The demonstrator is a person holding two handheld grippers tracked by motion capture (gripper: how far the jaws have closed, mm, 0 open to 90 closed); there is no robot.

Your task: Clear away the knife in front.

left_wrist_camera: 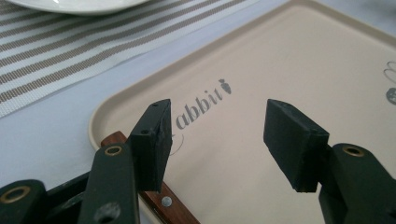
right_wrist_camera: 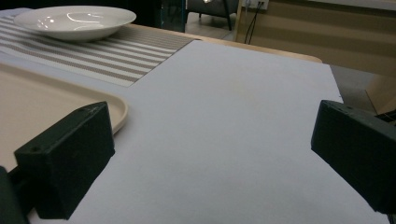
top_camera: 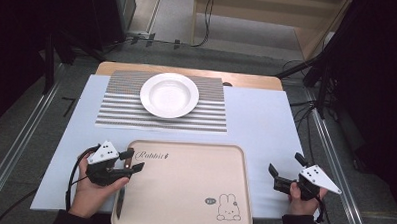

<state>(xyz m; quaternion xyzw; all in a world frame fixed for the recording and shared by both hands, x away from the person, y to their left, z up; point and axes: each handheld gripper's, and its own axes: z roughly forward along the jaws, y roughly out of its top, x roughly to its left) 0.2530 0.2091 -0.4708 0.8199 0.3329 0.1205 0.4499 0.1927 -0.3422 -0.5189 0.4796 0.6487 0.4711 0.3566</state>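
Note:
A knife (top_camera: 120, 202) with a brown wooden handle (left_wrist_camera: 164, 204) lies along the left edge of a beige tray (top_camera: 246, 183) printed with a rabbit. My left gripper (top_camera: 135, 160) hovers just above the handle end. Its jaws stand open (left_wrist_camera: 217, 135) with nothing between them, and the handle shows below the left jaw. My right gripper (top_camera: 284, 163) rests to the right of the tray, over the pale table cover. It is wide open (right_wrist_camera: 210, 149) and empty, with the tray's corner (right_wrist_camera: 119, 109) beside its left jaw.
A white plate (top_camera: 169, 95) sits on a striped placemat (top_camera: 116, 109) behind the tray. A pale sheet (top_camera: 266, 119) covers the table. Cables and stand legs lie on the floor beyond the far edge.

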